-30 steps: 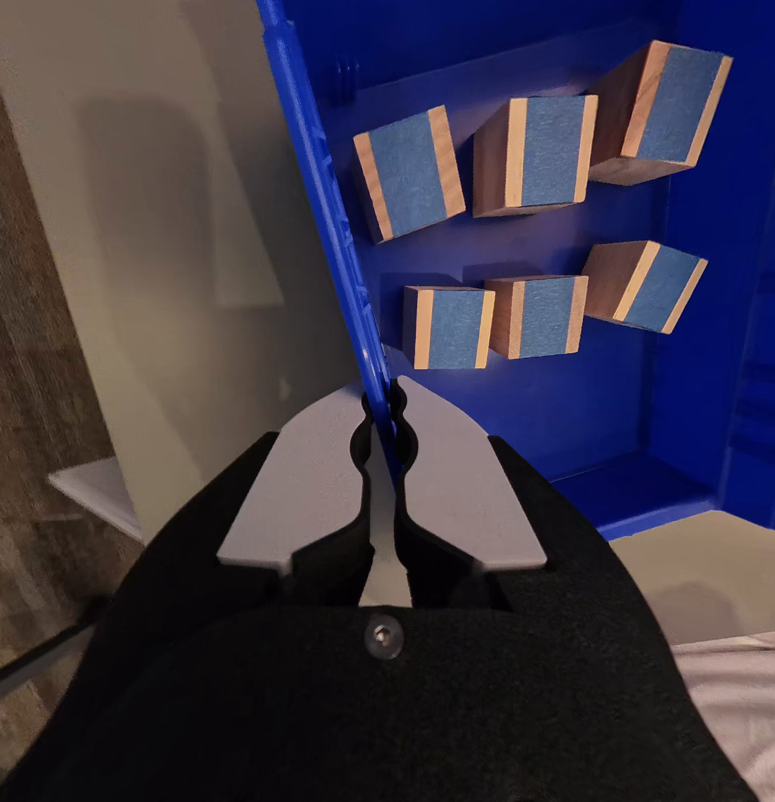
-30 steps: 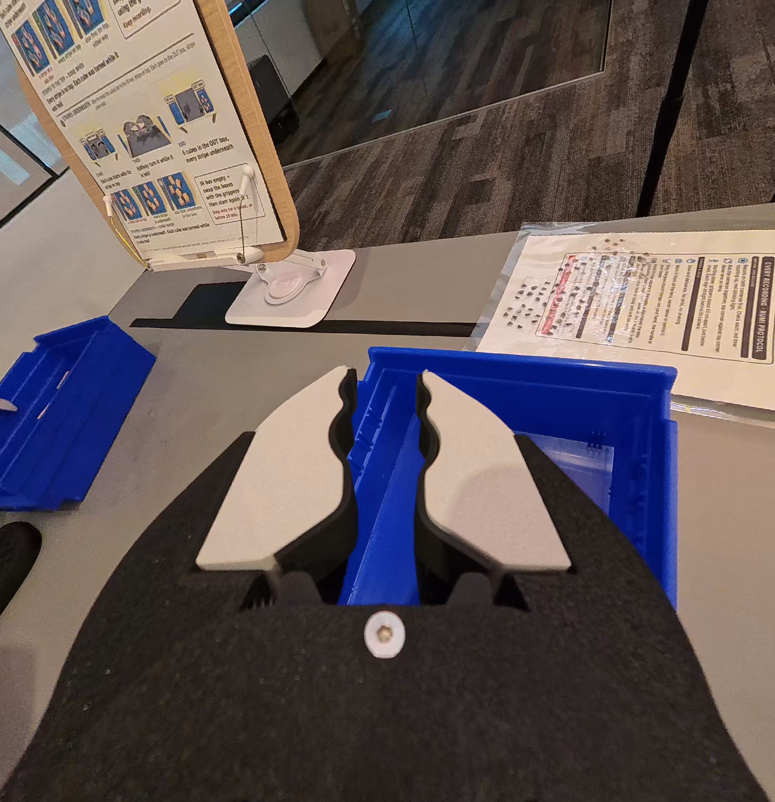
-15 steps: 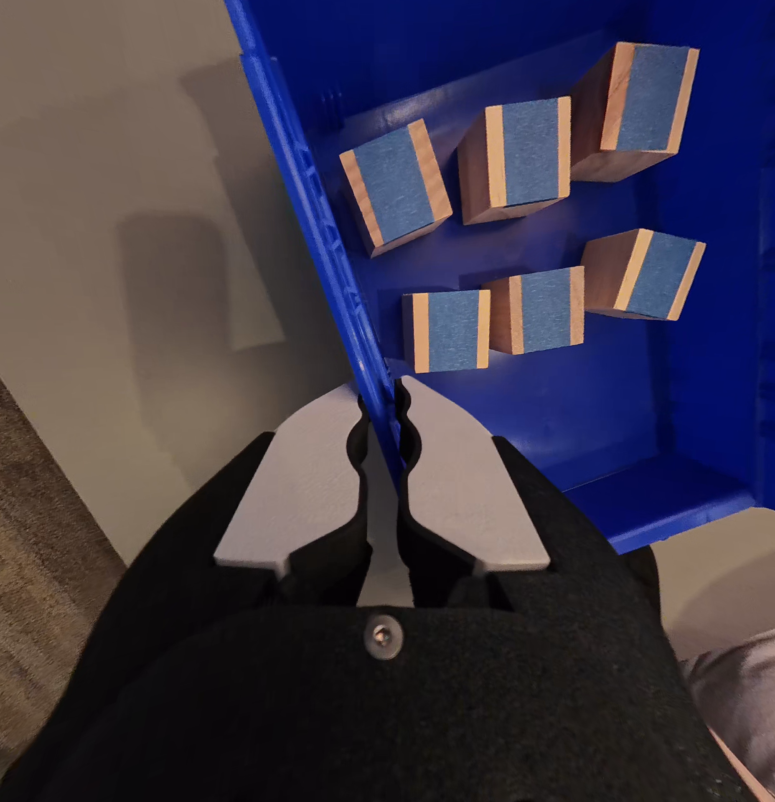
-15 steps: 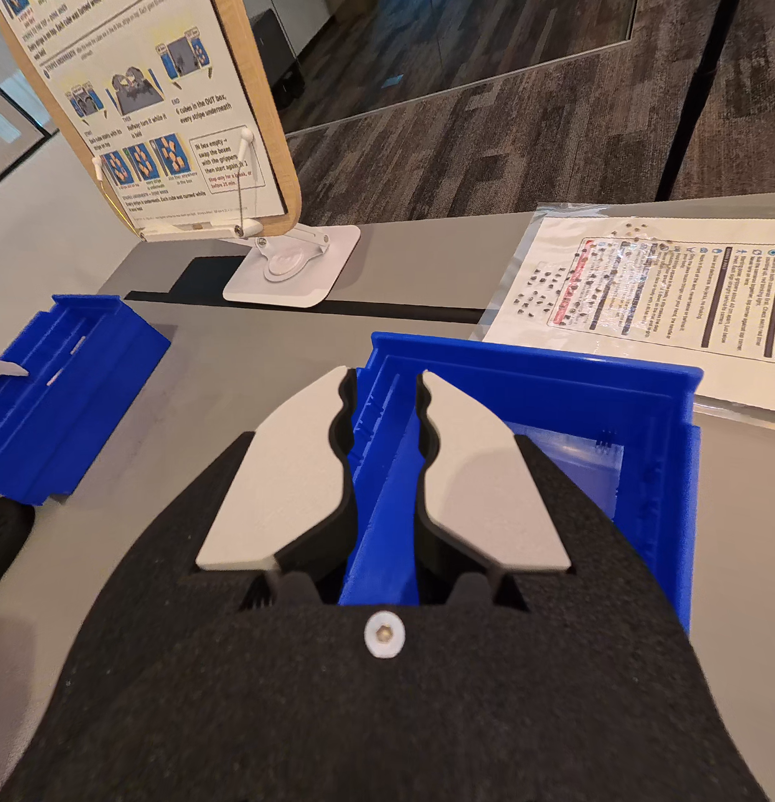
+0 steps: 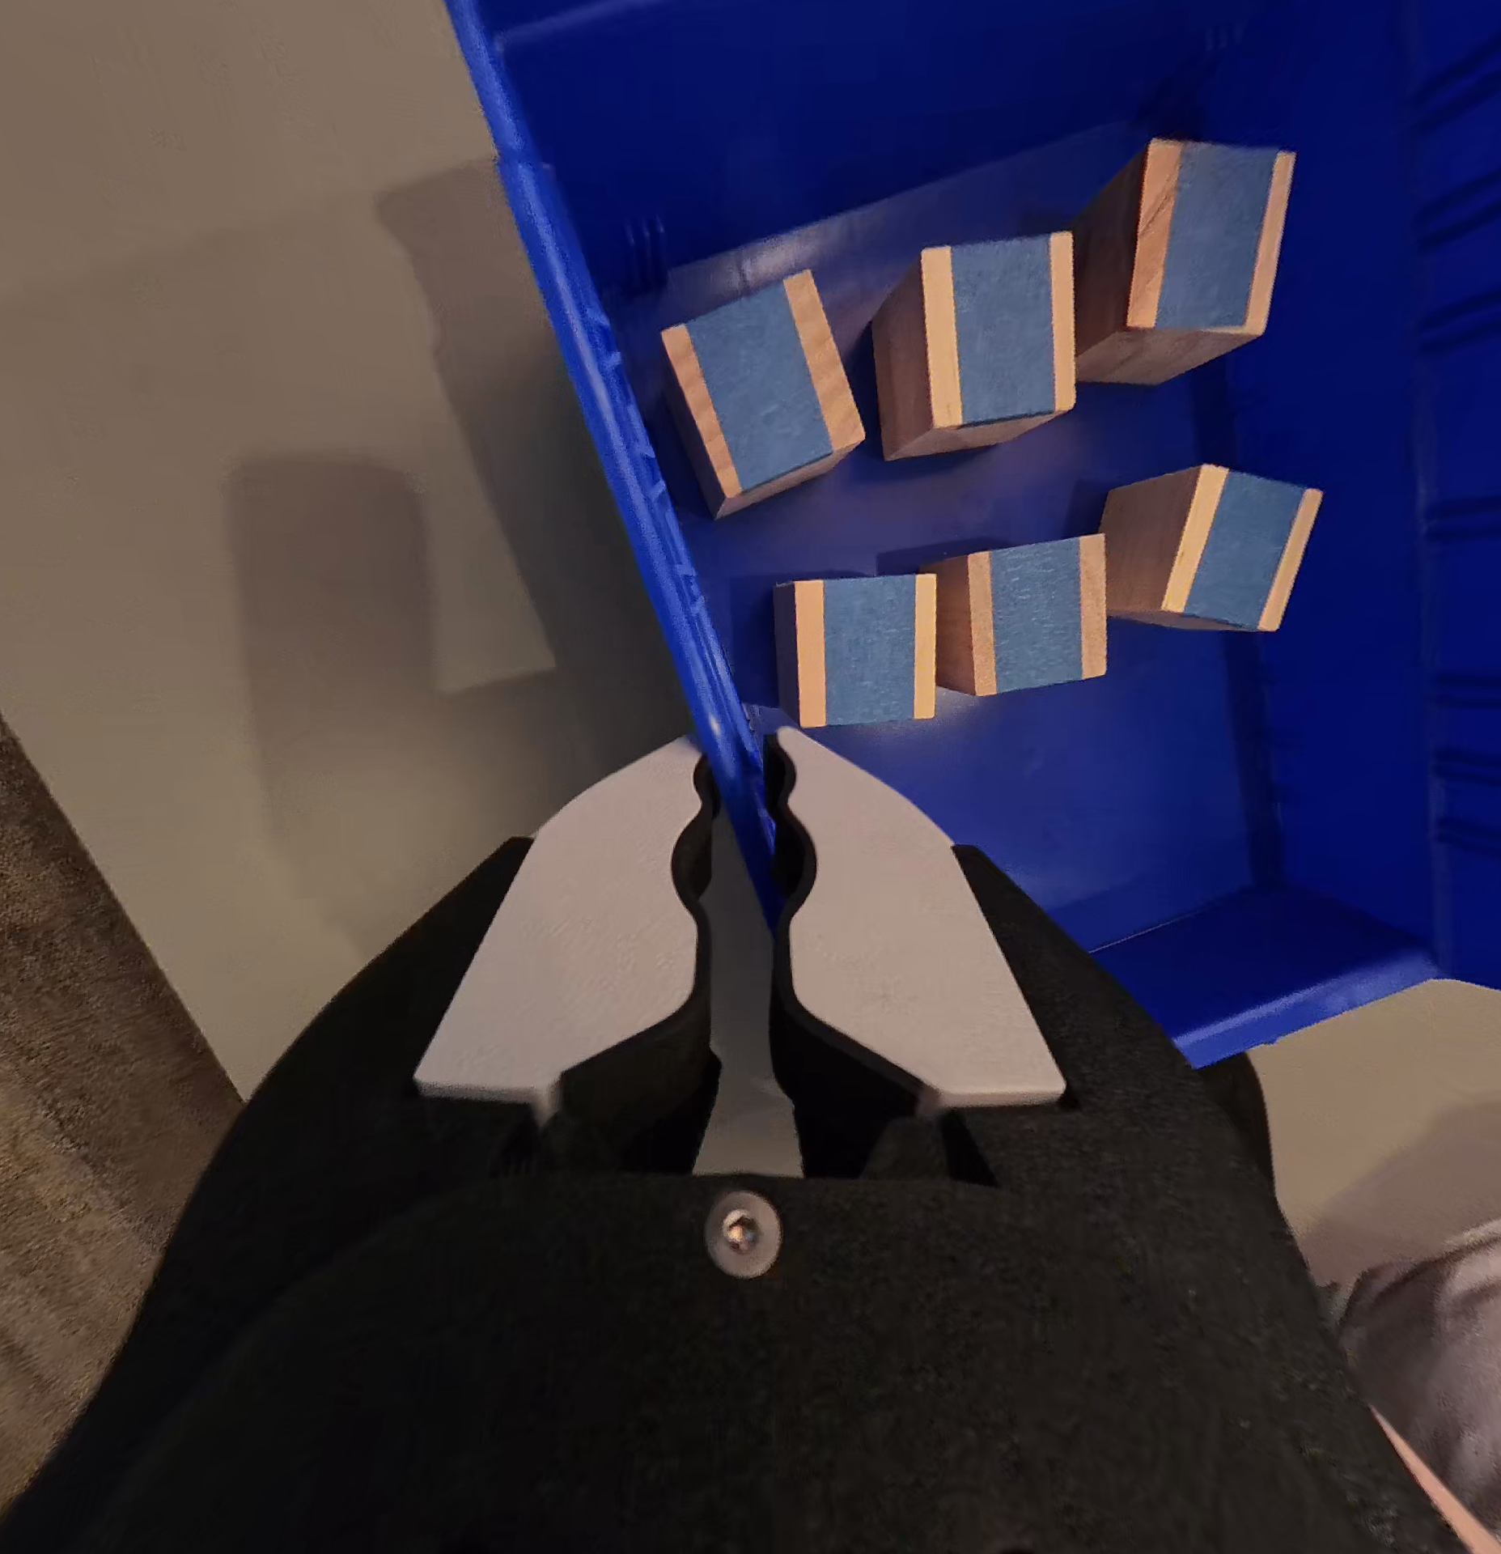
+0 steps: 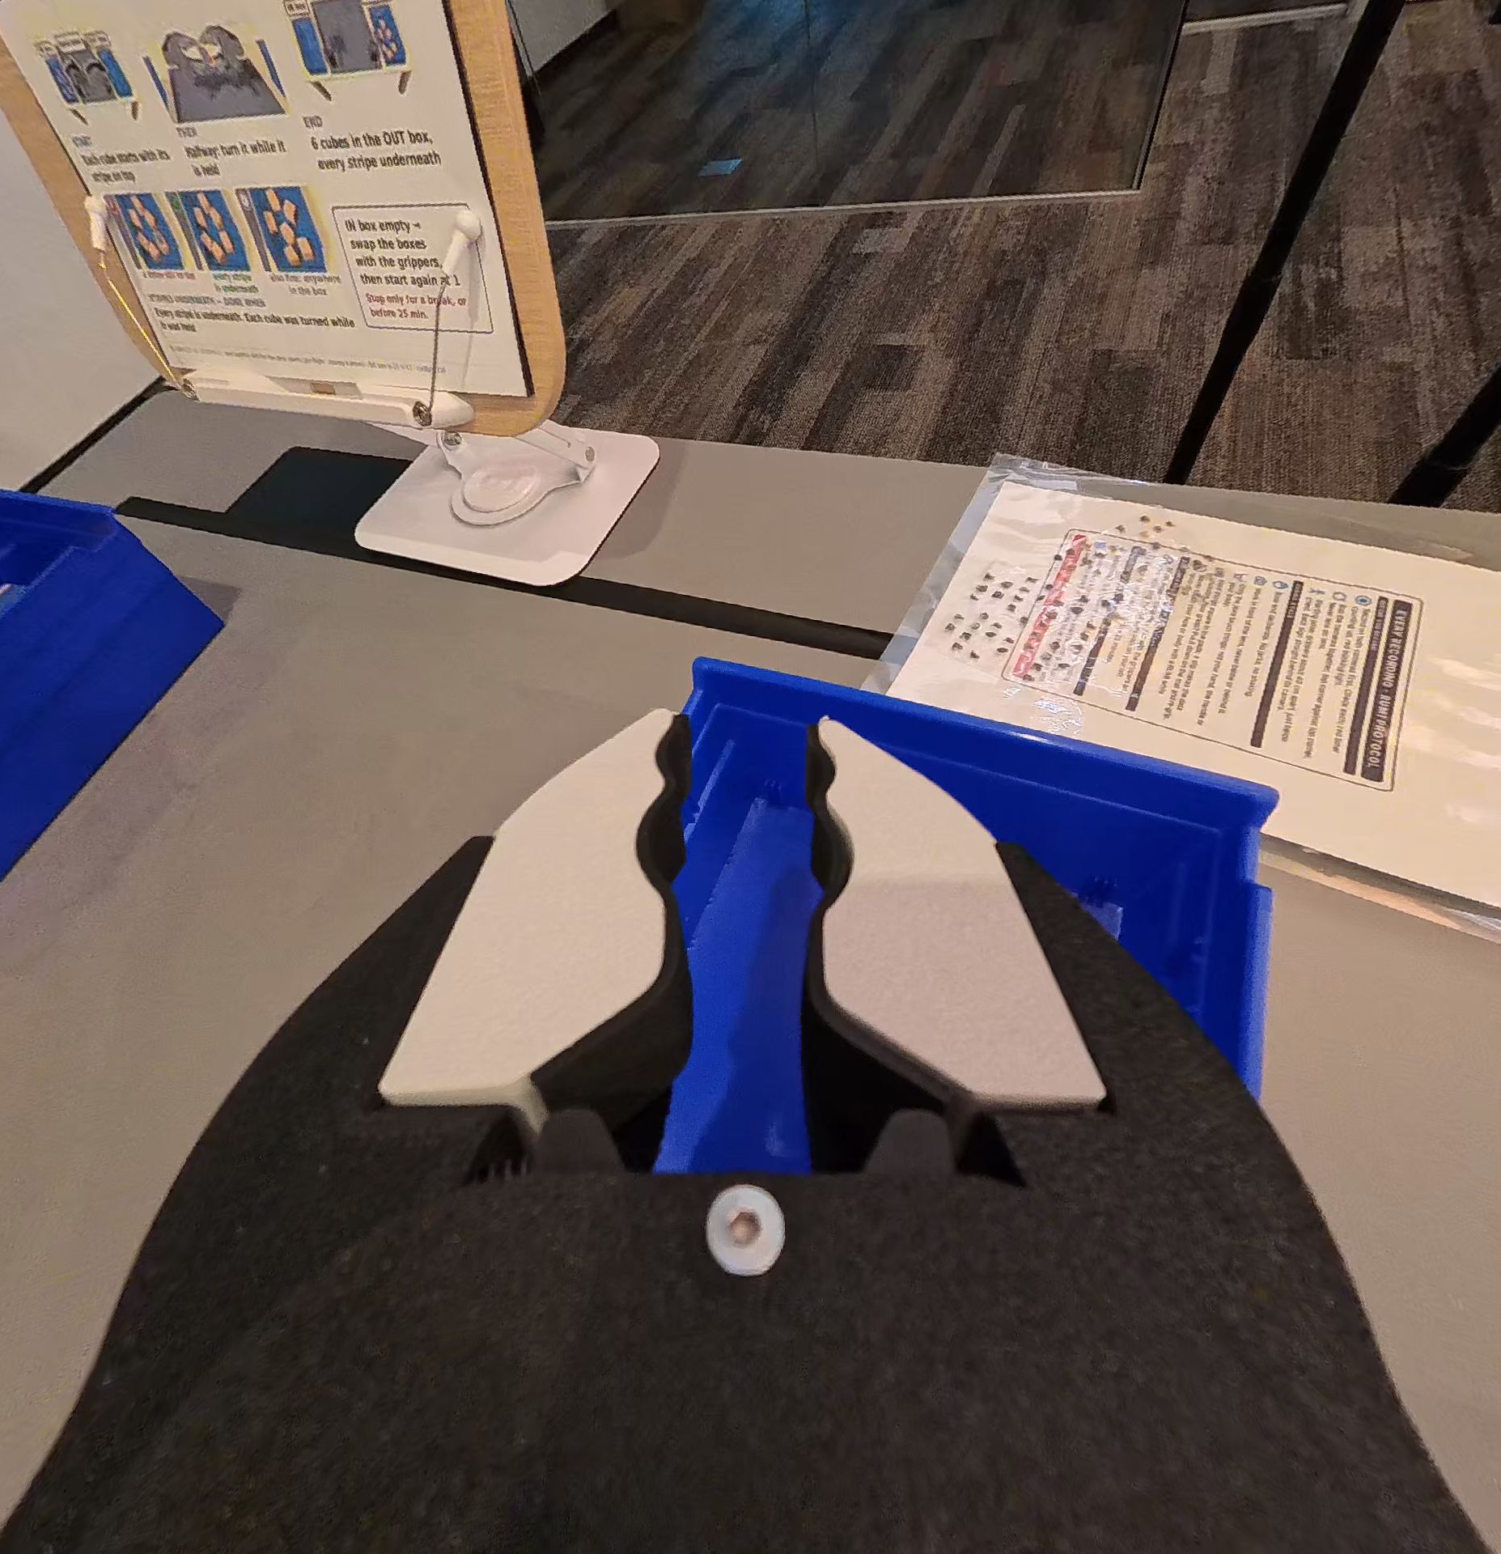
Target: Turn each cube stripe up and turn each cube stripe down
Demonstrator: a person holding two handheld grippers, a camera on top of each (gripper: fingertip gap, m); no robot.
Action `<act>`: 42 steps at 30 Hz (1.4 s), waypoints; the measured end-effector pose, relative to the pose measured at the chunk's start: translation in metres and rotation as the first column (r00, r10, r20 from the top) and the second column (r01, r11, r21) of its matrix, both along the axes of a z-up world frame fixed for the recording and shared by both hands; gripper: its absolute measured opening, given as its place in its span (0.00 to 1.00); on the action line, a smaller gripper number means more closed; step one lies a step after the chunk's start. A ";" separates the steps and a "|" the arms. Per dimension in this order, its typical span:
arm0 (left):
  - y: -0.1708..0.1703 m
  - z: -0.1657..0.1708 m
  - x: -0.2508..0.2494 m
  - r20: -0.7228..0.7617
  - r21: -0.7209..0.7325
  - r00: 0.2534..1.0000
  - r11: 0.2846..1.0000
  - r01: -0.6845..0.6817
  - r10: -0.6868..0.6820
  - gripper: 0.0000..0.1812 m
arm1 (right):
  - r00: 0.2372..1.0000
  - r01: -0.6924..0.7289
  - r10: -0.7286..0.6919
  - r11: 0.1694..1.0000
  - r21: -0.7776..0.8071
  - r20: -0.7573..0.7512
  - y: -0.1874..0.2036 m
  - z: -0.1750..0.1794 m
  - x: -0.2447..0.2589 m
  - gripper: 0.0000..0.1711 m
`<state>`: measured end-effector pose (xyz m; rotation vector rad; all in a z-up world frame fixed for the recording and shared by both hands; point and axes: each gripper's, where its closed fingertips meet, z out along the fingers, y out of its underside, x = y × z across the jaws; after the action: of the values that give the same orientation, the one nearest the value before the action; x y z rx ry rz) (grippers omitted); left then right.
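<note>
In the left wrist view, several wooden cubes (image 5: 995, 336) lie in two rows on the floor of a blue bin (image 5: 1150, 841), each with its blue stripe facing up. My left gripper (image 5: 734, 744) is shut on that bin's left wall (image 5: 612, 378), one finger outside and one inside. In the right wrist view, my right gripper (image 6: 747, 723) is shut on the left wall of a second blue bin (image 6: 1066, 782), which shows no cubes. The left bin's edge also shows at the far left of the right wrist view (image 6: 57, 656).
An instruction board (image 6: 309, 210) on a white stand (image 6: 511, 504) is at the back left of the grey table (image 6: 394, 715). A laminated sheet (image 6: 1234, 656) lies at the back right. Carpeted floor lies beyond the table edge (image 5: 57, 925).
Both grippers have kept their hold on the bin walls while the background shifted. The right gripper and its bin moved toward the board. The left bin slid, showing more table at its left.
</note>
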<state>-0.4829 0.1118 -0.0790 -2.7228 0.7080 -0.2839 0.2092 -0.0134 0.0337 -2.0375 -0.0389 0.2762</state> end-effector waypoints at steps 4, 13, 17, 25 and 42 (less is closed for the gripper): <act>0.002 0.028 -0.004 0.066 0.100 0.997 0.994 -0.043 0.037 0.04 | 0.998 0.023 -0.023 1.000 0.001 0.052 0.000 0.000 0.004 0.15; -0.020 0.163 0.039 0.480 0.465 0.863 0.880 -0.102 -0.154 0.10 | 0.924 0.105 -0.129 0.991 0.086 0.360 -0.001 0.017 0.015 0.17; -0.031 0.186 0.044 0.516 0.530 0.833 0.838 -0.128 -0.200 0.13 | 0.872 0.112 -0.195 0.973 0.203 0.450 -0.002 0.032 0.014 0.25; -0.043 0.235 0.058 0.597 0.681 0.697 0.710 -0.177 -0.398 0.20 | 0.942 0.146 -0.224 0.945 0.294 0.251 0.006 0.030 0.019 0.56; -0.056 0.243 0.090 0.444 0.884 0.620 0.428 -0.186 -0.647 0.41 | 0.993 0.074 0.005 0.768 0.636 -0.121 -0.017 0.077 0.014 0.59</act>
<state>-0.3929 0.0554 0.1643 -1.2202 0.7121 -0.8026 0.2229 -0.0304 0.1111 -1.3292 -0.0189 0.3073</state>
